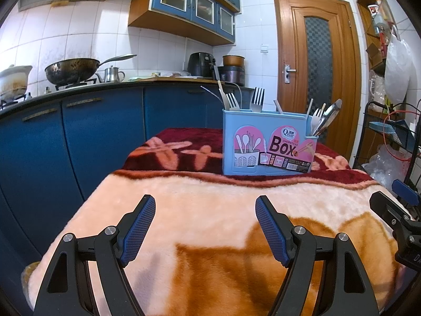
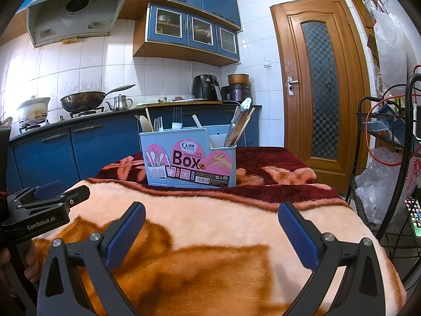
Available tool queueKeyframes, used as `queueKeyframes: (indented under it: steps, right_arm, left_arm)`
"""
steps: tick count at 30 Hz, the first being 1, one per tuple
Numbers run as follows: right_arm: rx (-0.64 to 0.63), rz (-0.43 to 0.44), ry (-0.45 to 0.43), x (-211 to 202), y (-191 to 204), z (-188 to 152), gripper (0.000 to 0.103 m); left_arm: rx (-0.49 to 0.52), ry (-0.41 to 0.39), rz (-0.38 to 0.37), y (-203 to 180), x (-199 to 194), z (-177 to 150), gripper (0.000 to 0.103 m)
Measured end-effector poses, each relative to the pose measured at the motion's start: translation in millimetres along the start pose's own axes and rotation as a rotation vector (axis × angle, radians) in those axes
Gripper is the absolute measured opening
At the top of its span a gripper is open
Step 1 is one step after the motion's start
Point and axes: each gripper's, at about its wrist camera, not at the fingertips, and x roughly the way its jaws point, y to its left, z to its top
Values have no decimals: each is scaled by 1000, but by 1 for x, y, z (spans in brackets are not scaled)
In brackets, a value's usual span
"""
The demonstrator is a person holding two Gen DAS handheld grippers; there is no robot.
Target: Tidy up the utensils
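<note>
Kitchen backdrop; plush blanket (image 1: 210, 205) covers your table. Your left gripper (image 1: 205, 226) hovers over it, jaws wide, nothing between them. Blue utensil box (image 1: 268, 142) stands upright at the far end, forks, spoons and chopsticks inside. Your right gripper (image 2: 211, 234) hovers alongside, equally wide, empty.

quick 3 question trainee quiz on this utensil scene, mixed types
1. True or false: the left gripper holds a fork.
2. Where do the metal tongs stand in the blue utensil box? A) its lower right compartment B) its left end C) on the blanket
3. Fill in: the right gripper's jaws are ____.

Key: 1 false; 2 A; 3 open
</note>
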Motion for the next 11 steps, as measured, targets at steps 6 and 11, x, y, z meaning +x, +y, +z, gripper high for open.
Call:
queueKeyframes:
  steps: [6, 11]
  right_arm:
    - [0, 0, 0, 0, 0, 0, 103]
    - [-1, 0, 1, -1, -1, 0, 103]
  left_arm:
    - [-2, 2, 3, 0, 0, 0, 79]
    - [-2, 2, 3, 0, 0, 0, 79]
